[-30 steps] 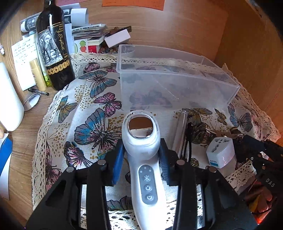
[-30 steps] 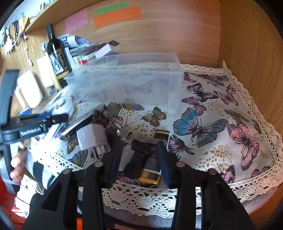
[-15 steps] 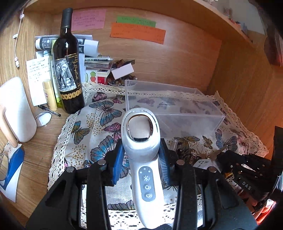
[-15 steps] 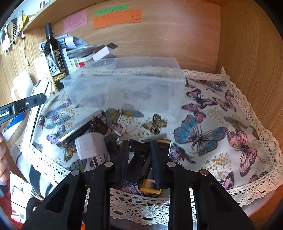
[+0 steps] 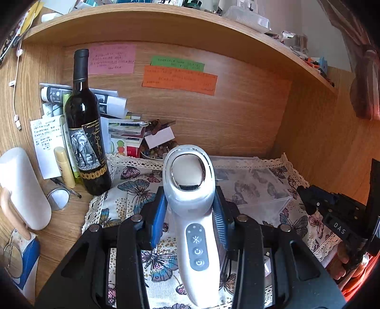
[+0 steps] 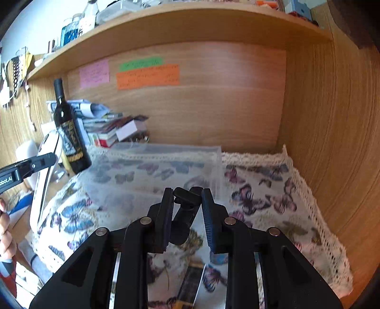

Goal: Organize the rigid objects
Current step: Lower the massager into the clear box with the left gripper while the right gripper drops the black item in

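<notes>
While the left gripper (image 5: 188,209) clamps the white massager (image 5: 192,214) at its neck, lifted above the cloth (image 5: 133,190), the right gripper (image 6: 186,211) grips a black clip (image 6: 184,214), also above the cloth. The clear bin (image 6: 166,164) sits on the cloth behind both; the bottle (image 5: 86,126) stands just left of the cloth.

Soft daylight, fairly bright, no hard shadows. Left wrist view sharp; glare on the metal head of the white massager (image 5: 188,174) and on the wine bottle (image 5: 83,123) glass. Right wrist view motion-blurred: butterfly cloth (image 6: 261,197) and clear plastic box (image 6: 156,166) smeared, near parts less so. Heavy fisheye bend w/ dark vignette at corners; shelf (image 5: 166,21) curves. Red-orange flare at near right edge, left view.
</notes>
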{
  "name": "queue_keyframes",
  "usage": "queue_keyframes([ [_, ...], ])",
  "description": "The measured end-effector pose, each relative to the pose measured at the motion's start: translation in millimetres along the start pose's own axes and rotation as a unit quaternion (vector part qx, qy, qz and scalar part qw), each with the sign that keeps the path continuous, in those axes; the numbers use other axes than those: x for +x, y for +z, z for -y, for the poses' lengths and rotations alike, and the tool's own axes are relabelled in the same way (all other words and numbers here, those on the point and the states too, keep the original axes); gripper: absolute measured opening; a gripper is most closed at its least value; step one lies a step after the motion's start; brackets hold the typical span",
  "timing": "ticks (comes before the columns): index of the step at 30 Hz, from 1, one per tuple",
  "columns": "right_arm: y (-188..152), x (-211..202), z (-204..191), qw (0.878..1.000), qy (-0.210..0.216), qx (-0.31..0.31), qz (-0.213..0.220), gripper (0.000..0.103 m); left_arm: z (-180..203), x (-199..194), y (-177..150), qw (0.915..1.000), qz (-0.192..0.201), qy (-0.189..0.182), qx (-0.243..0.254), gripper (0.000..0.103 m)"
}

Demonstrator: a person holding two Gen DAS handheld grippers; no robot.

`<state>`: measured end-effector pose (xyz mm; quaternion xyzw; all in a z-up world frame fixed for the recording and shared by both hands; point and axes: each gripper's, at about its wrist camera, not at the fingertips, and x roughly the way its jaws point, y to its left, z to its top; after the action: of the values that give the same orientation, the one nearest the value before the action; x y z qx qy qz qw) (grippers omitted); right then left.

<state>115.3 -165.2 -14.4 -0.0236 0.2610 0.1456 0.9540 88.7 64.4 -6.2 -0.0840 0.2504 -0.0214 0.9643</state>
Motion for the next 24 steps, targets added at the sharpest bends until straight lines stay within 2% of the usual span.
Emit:
queue_keyframes([
  [9, 29.6, 25.7, 12.7, 1.0, 0.001, 0.0, 0.007, 0.022, 3.0, 43.8, 38.0, 0.9998, -0.02, -0.006, 0.007, 0.038],
  [17, 36.3, 68.7, 17.0, 1.0, 0.011, -0.007, -0.028, 0.022, 8.5, 89.3, 60.5, 0.9983, -0.043, 0.02, 0.034, 0.038],
  [24, 32.4, 99.2, 17.8, 0.998, 0.024, -0.006, -0.062, 0.022, 21.1, 125.9, 66.8, 0.9945, -0.059, 0.025, 0.082, 0.038],
])
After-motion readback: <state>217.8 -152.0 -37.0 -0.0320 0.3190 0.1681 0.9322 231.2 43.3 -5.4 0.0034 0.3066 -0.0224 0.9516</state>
